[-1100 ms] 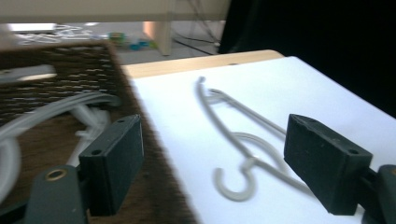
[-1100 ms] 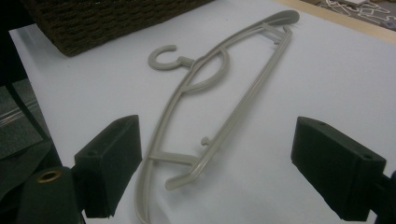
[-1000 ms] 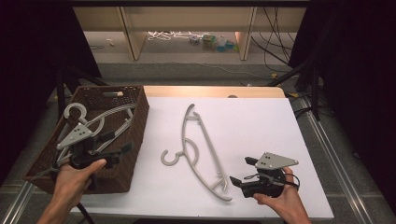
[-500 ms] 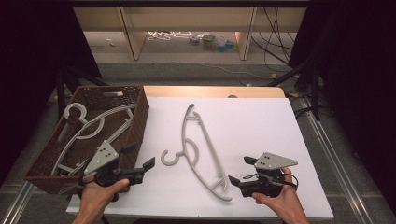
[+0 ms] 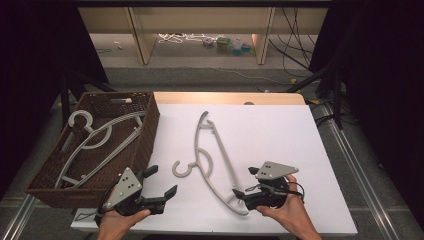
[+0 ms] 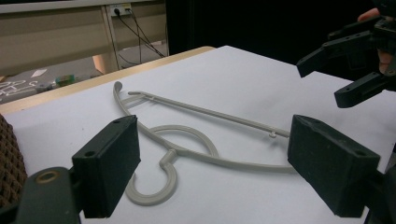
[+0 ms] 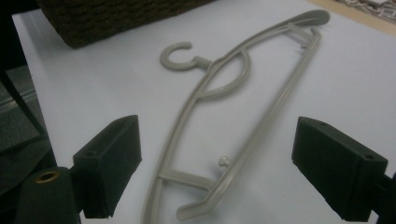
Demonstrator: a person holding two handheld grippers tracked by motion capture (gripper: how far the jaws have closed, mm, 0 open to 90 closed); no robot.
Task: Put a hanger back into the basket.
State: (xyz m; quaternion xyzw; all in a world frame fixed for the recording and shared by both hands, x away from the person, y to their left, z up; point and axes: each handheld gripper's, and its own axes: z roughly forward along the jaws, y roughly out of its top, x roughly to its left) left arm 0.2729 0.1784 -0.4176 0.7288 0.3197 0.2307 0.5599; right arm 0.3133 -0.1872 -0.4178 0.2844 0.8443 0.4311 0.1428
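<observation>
Both the left gripper and right gripper stood wide and empty flanking the grey hanger, the basket at ten o'clock; apparently pre-grasp, requiring closure on the frame.

Even, soft overhead light keeps the white surface bright, almost washed out, while the room on both sides falls to near black. Shadows are faint: a thin one hugs the hanger ahead of the right hand-held gripper. No hard glare. In the 2 gripper views the near black jaws are soft and blurred, and the background beyond is grainy.
</observation>
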